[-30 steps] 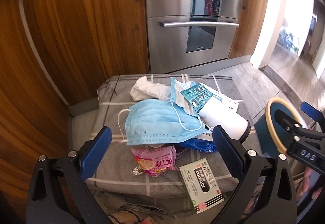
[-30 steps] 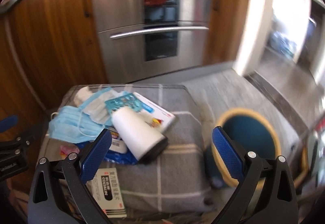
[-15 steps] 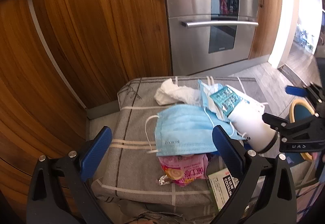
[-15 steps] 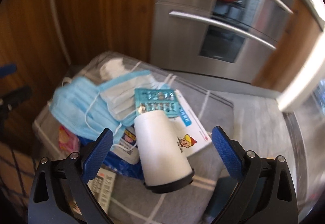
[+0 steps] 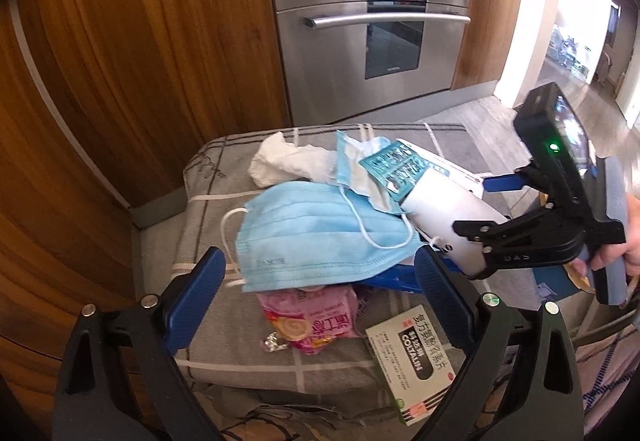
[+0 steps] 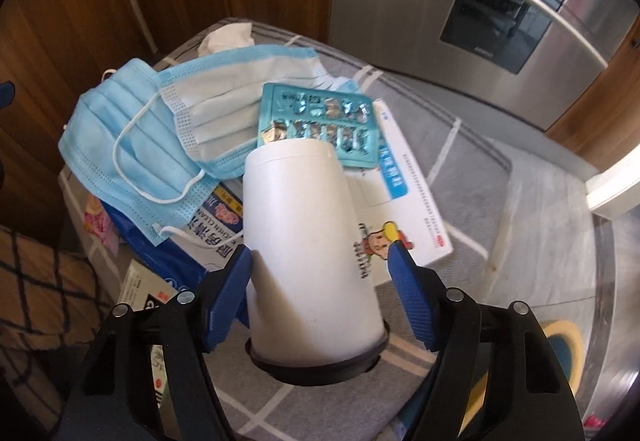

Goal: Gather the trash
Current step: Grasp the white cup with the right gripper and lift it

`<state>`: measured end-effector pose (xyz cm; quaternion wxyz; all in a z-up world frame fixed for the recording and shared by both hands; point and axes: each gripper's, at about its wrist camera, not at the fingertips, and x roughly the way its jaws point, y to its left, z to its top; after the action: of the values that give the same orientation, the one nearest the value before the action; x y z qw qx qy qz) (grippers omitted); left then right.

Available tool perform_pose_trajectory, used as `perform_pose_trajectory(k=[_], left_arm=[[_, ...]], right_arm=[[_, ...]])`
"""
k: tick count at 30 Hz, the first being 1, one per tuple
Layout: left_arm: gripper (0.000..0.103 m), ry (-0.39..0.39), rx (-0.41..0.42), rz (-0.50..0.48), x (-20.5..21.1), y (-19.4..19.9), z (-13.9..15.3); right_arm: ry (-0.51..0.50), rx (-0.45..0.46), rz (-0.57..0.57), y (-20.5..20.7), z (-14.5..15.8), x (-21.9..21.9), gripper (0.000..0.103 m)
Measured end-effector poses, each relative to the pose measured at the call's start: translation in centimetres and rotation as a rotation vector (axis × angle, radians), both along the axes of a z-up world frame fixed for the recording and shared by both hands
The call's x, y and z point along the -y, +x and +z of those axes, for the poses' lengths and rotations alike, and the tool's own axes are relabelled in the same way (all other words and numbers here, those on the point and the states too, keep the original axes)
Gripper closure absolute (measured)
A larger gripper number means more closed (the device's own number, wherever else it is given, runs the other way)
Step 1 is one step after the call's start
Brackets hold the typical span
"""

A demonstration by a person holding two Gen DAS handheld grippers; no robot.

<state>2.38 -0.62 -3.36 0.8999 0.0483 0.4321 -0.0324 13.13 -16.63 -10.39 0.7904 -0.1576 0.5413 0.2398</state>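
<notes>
Currently right gripper [image 6: 320, 261] jaws, just closing, straddle the white cup [image 6: 312, 241] lying beside the blue mask [image 5: 320, 237]; pad contact unclear. Left gripper [image 5: 320, 289] open, empty. Cup base hidden.

Right gripper [image 6: 320, 265] dropped from above bin side onto pile, now straddling white cup [image 6: 308, 241]; jaws just closing, pads at cup sides, contact unclear. Left gripper [image 5: 316, 301] edged slightly closer to masks.
</notes>
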Motion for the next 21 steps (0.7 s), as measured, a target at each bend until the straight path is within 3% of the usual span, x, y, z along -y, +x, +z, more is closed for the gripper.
perform_pose_trajectory(k=[11, 21], left_arm=[[0.008, 0.024, 0.017, -0.023, 0.7, -0.3, 0.0], [0.008, 0.006, 0.041, -0.035, 0.5, -0.8, 0.4]], right_arm=[[-0.057, 0.01, 0.017, -0.2, -1.6, -1.1, 0.029], [-0.036, 0.058, -0.004, -0.9, 0.2, -1.1, 0.031]])
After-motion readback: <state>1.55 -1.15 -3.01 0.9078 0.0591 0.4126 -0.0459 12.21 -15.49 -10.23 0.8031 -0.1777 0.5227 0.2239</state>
